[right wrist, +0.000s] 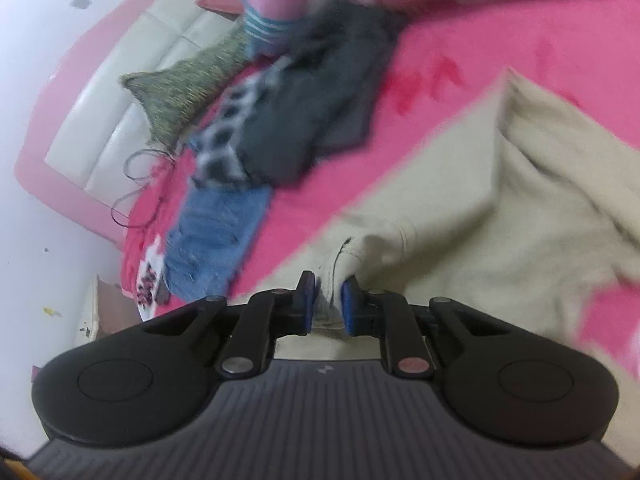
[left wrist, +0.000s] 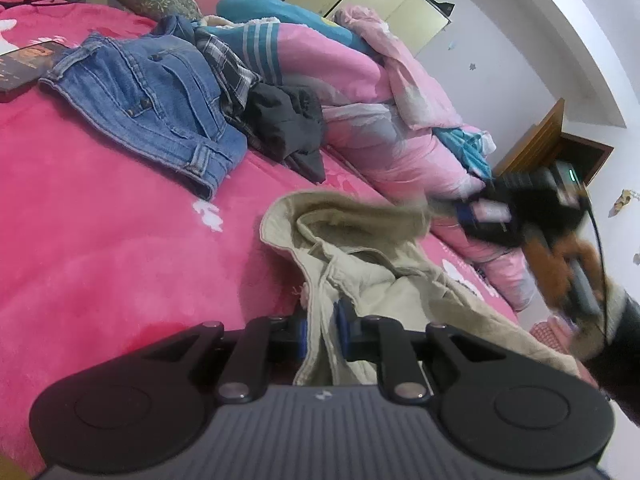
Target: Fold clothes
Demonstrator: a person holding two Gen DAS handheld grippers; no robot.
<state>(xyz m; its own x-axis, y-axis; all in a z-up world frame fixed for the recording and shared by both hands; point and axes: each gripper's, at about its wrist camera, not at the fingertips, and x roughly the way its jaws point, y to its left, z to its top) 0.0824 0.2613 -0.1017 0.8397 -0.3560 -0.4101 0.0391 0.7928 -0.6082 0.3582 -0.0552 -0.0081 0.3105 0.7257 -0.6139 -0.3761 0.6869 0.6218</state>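
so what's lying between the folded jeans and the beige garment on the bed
Only bare pink bedspread lies between the jeans and the beige garment; no other clothing sits there. The left wrist view shows it clearly.

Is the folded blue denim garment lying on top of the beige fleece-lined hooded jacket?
No, the blue denim garment lies by itself on the pink blanket, apart from the beige hooded jacket nearer the camera.

Both claws (left wrist: pixel 322 326) (right wrist: pixel 328 300) clamped tight
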